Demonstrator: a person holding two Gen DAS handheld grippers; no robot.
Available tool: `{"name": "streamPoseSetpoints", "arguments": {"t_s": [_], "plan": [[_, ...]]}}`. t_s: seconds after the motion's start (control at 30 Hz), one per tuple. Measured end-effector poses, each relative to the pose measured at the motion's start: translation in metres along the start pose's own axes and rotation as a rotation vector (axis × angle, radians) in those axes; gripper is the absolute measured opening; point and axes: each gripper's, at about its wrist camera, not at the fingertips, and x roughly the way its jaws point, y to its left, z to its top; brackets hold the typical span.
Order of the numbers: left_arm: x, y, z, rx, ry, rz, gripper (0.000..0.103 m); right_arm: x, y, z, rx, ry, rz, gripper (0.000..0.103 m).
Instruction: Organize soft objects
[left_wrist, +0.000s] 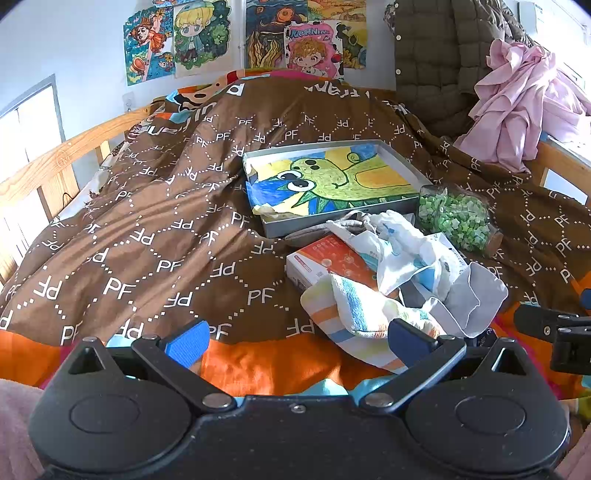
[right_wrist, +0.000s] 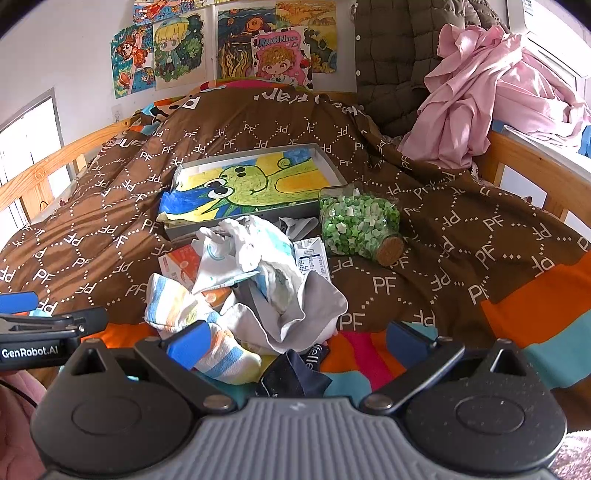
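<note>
A heap of soft items lies on the bed: a striped sock (left_wrist: 354, 310) (right_wrist: 177, 306), a grey sock (left_wrist: 476, 295) (right_wrist: 306, 314), a white and blue cloth (left_wrist: 402, 243) (right_wrist: 255, 247) and a dark sock (right_wrist: 291, 373). My left gripper (left_wrist: 299, 343) is open, low at the quilt's near edge, just left of the striped sock. My right gripper (right_wrist: 299, 343) is open too, with its left finger over the striped sock's toe and the dark sock between its fingers. Nothing is held.
A grey tray (left_wrist: 273, 229) (right_wrist: 332, 162) with a green cartoon drawing sits mid-bed. A corked jar of green pieces (left_wrist: 458, 218) (right_wrist: 358, 221) lies beside it. An orange and white box (left_wrist: 325, 262) and a milk carton (right_wrist: 314, 258) lie under the cloths. Pink clothing (right_wrist: 480, 96) drapes the right rail.
</note>
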Motion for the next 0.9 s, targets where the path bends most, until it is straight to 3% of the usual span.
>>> {"name": "streamPoseSetpoints", "arguments": {"t_s": [0.9], "plan": [[0.0005, -0.0011, -0.0013, 0.003, 0.002, -0.001, 0.102, 0.0040, 0.0003, -0.0028, 0.004, 0.010, -0.001, 0.103]]}}
